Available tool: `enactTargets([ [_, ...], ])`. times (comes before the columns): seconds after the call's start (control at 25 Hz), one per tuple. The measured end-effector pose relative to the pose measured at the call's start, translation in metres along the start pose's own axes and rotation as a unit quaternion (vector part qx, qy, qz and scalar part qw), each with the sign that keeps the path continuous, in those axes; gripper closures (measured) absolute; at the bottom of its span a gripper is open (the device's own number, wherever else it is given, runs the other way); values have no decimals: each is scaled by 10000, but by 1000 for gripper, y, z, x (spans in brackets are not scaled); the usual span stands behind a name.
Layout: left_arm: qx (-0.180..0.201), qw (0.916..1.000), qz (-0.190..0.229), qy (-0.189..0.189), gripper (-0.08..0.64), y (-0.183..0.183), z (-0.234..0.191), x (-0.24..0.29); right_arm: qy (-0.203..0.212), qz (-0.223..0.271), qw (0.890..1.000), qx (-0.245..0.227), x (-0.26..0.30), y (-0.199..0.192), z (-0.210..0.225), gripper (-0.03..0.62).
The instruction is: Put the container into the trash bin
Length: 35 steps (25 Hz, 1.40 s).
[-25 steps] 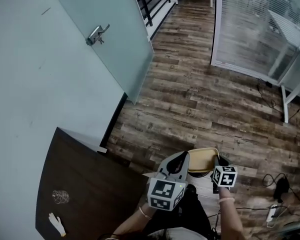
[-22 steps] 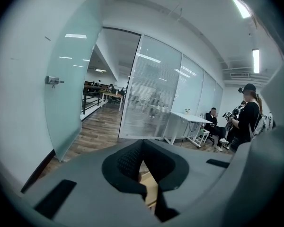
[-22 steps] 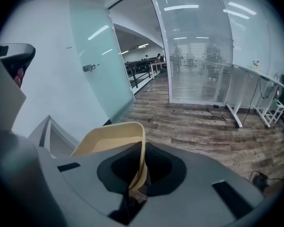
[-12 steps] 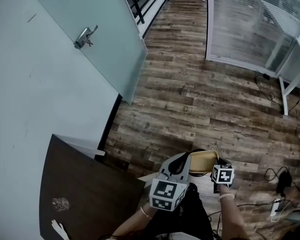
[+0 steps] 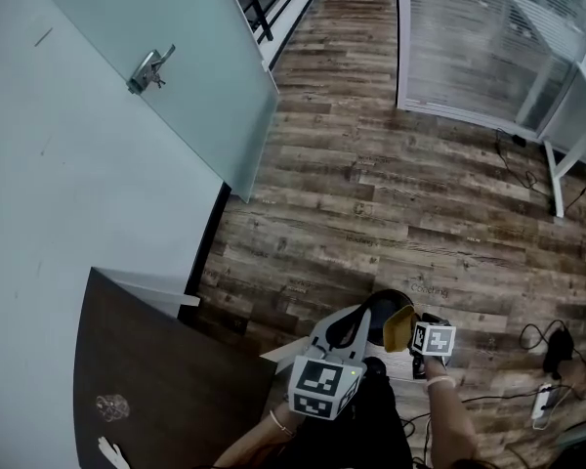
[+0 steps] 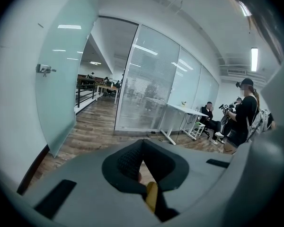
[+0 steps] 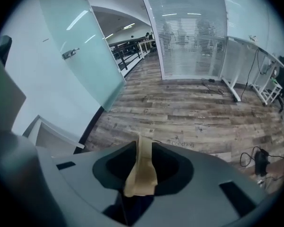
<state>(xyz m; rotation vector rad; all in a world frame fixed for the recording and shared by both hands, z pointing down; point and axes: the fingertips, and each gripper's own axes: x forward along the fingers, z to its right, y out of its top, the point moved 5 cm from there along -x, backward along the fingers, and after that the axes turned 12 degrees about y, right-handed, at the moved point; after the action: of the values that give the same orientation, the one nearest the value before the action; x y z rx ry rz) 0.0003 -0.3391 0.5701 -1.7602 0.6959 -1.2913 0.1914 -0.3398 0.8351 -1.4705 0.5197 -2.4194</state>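
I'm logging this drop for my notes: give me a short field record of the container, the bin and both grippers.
container: tan, tipped on edge, over the bin's mouth
trash bin: dark, round, on the wood floor
right gripper: jaws opening, container between them
left gripper: jaw tips together; a yellowish sliver low between them, cannot tell what
task state: container not yet in the bin

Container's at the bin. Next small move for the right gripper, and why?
Probably ease the right gripper back off the container. Its jaws are opening with the container's rim between them, and the container is tipped on edge at the mouth of the trash bin, so backing off should let it drop in.
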Motion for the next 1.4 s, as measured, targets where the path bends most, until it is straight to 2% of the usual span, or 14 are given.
enactTargets([
  [0.32, -37, 9999, -98, -77, 544, -23, -3, 1, -15, 92, 9999, 141, 8, -20, 3, 480],
  [0.64, -9, 9998, -105, -165, 543, -26, 4, -8, -71, 137, 9997, 206, -8, -33, 3, 485],
  [1.04, 24, 9998, -58, -192, 543, -3, 8, -33, 101, 479, 9987, 100, -49, -14, -38, 492],
  [1.4, 32, 9998, 68, -196, 543, 18, 22, -62, 270, 916, 9950, -307, -112, 7, -77, 521],
])
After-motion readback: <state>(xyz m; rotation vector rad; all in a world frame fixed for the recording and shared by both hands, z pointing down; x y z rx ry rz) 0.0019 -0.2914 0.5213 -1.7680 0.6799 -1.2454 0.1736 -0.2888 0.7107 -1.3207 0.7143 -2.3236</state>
